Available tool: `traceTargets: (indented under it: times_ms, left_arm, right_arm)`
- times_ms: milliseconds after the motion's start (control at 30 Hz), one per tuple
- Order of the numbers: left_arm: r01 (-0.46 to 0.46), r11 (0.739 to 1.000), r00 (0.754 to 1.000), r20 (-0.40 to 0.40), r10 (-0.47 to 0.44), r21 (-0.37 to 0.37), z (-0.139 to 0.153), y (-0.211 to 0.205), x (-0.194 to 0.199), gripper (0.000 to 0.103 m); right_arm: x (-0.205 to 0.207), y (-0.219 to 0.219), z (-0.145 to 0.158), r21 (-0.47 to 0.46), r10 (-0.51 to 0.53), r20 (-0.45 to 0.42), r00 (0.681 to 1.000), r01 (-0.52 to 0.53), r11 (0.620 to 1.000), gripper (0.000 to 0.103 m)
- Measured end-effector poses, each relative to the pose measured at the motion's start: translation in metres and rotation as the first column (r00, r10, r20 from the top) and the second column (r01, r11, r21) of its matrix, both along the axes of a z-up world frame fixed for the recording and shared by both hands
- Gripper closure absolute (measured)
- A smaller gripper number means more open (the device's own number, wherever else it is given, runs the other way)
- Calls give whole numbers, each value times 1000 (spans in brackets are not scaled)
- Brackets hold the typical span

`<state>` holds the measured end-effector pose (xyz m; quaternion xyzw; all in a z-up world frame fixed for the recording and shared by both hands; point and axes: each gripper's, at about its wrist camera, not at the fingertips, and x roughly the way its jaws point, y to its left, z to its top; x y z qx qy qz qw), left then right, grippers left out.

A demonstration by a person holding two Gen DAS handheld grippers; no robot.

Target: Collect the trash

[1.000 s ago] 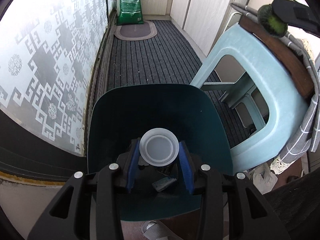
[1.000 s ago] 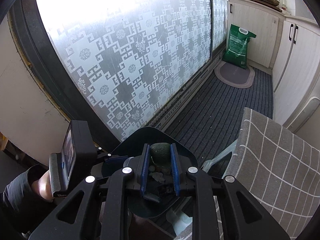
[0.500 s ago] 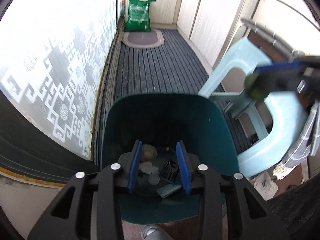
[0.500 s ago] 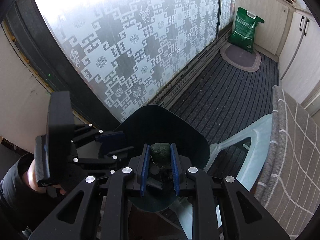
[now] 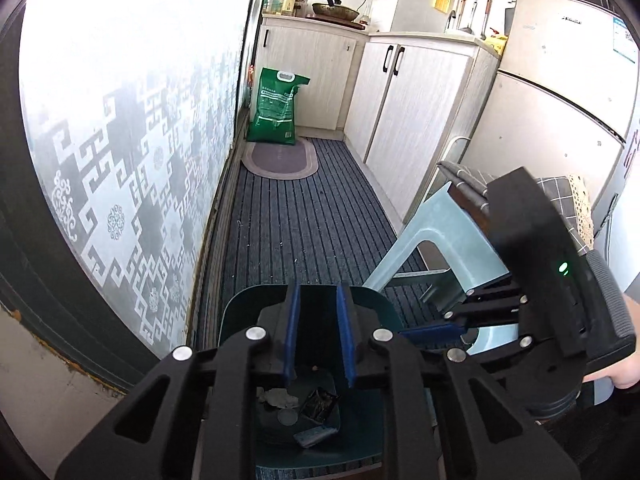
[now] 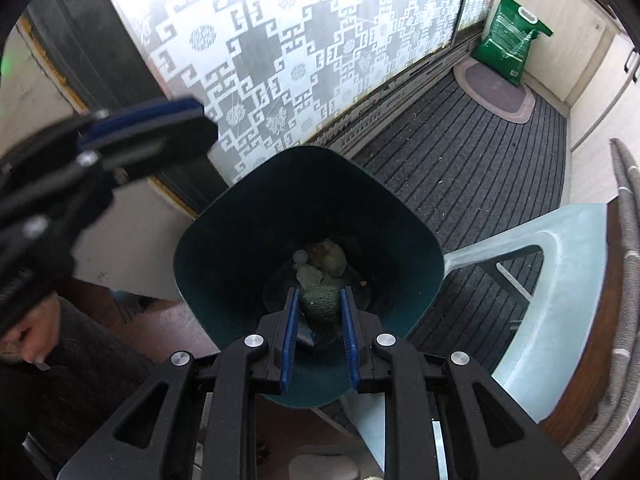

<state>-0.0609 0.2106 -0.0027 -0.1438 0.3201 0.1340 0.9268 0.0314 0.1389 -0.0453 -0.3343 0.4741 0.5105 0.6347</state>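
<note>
A dark teal trash bin (image 6: pixel 248 240) stands on the floor by the patterned glass door; it also shows in the left wrist view (image 5: pixel 384 312). Several pieces of trash (image 6: pixel 324 260) lie at its bottom, among them a clear plastic lid (image 5: pixel 287 416). My right gripper (image 6: pixel 318 300) is shut on a dark green avocado (image 6: pixel 322 306) and holds it over the bin's mouth. My left gripper (image 5: pixel 317 300) is open and empty, raised above the bin's near edge; it appears blurred at the left of the right wrist view (image 6: pixel 140 120).
A pale blue plastic stool (image 6: pixel 560 280) stands right of the bin, next to a checked cloth (image 5: pixel 560 188). A green sack (image 5: pixel 276 108) and an oval mat (image 5: pixel 280 158) lie at the far end of the striped floor mat, by white cabinets (image 5: pixel 404 92).
My left gripper dropped the clear plastic lid into the bin, then lifted and tilted up. My right gripper moved over the bin with the avocado in it.
</note>
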Motion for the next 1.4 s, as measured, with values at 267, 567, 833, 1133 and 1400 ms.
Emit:
traceTargets:
  times_ms: [267, 567, 833, 1133, 1400]
  left_arm:
    - [12, 1000, 1000, 16, -13, 8, 10, -5, -1, 83]
    - [32, 997, 987, 153, -42, 69, 49, -19, -22, 82]
    - [-21, 992, 984, 180, -2, 122, 62, -40, -37, 62]
    - [-39, 990, 986, 169, 16, 137, 66, -73, -61, 34]
    - [-43, 981, 989, 147, 15, 190, 69, -110, -84, 3]
  right_arm:
    - [-2, -7, 3, 5, 19, -8, 1000, -19, 1000, 71]
    - [-10, -23, 37, 109, 11, 61, 998, -18, 994, 77]
    - [0, -74, 89, 315, -80, 79, 994, 51, 948, 73]
    - [2, -184, 148, 557, -222, 85, 971, 138, 819, 36]
    - [-12, -288, 182, 599, -194, 168, 966, 57, 799, 6]
